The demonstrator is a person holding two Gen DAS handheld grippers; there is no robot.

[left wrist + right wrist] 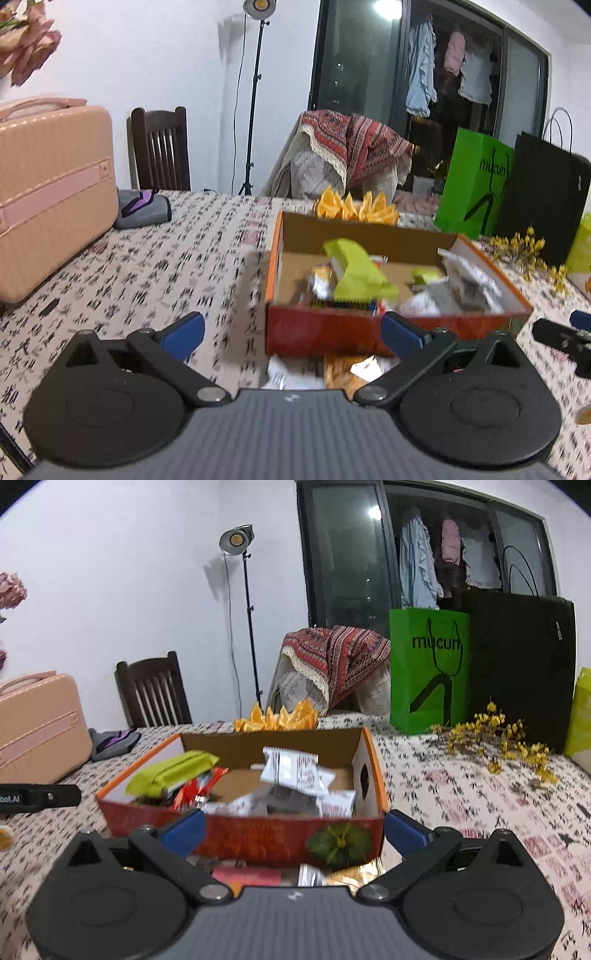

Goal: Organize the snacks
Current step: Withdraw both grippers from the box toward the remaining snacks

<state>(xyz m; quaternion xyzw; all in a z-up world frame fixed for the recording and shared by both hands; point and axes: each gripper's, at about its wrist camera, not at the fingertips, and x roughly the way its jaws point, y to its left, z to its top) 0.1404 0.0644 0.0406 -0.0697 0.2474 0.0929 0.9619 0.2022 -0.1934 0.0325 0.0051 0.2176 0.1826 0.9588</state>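
Left wrist view is showing the left gripper (291, 334) hanging wide open and empty before the box (325, 328); the right gripper (293, 830) is gaping empty too. Snacks (295, 775) are lying inside the box, more packets (314, 875) beside its near wall, toward the tabletop's (461, 794) near edge.

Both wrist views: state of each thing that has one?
Box: open, part-filled with snacks.
Left gripper: open, empty.
Right gripper: open, empty.
Lamp: on.
Green bag: upright.
Pink case: closed.
Loose packets: on the table before the box.
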